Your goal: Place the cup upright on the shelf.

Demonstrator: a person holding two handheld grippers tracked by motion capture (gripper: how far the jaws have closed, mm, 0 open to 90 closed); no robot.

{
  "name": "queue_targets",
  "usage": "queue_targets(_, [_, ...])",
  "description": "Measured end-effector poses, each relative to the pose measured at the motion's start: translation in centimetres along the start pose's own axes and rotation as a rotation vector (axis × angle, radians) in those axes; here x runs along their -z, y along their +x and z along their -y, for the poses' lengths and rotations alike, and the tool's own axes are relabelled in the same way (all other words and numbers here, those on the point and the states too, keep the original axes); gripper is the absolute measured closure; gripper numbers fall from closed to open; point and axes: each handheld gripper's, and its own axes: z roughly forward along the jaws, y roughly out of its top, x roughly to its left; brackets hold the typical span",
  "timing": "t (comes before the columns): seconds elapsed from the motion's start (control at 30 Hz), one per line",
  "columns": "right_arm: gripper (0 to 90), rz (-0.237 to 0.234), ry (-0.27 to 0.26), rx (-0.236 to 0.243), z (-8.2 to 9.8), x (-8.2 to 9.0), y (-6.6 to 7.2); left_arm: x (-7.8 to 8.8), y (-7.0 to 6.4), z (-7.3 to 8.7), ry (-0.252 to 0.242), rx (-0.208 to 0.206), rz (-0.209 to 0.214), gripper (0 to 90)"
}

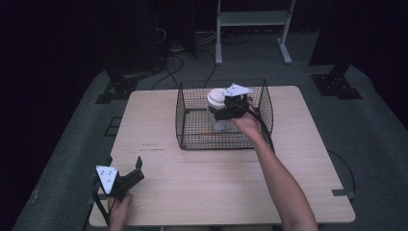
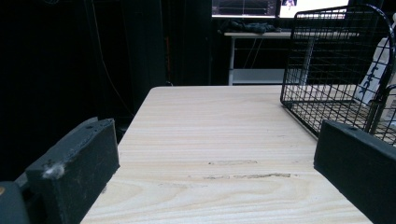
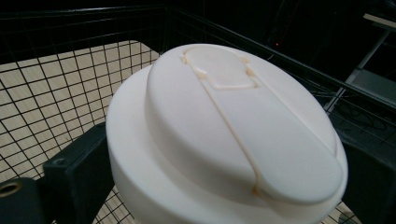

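A clear jar [image 1: 219, 123] with a wide white lid [image 1: 216, 96] stands inside a black wire basket [image 1: 192, 144] at the far middle of the wooden table [image 1: 216, 187]. My right gripper [image 1: 227, 113] reaches into the basket from the right and is shut on the jar just under the lid. In the right gripper view the lid [image 3: 233, 116] sits between the two black jaws of the right gripper [image 3: 224, 191], with basket mesh [image 3: 46, 93] behind it. My left gripper [image 1: 139, 170] rests open near the table's front left corner, holding nothing.
The left gripper view looks along bare wood between the open jaws of the left gripper [image 2: 215, 172], with the basket [image 2: 336, 56] ahead on the right. A metal stand [image 1: 252, 29] and cables lie on the floor beyond the table.
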Motion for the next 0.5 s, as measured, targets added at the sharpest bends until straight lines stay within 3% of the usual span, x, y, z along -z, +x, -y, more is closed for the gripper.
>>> queue_targets(0.5, [3.3,-0.002,0.004,-0.008,0.01,0.14,-0.04,0.0,-0.01,0.0,0.0,0.0,0.0,0.0])
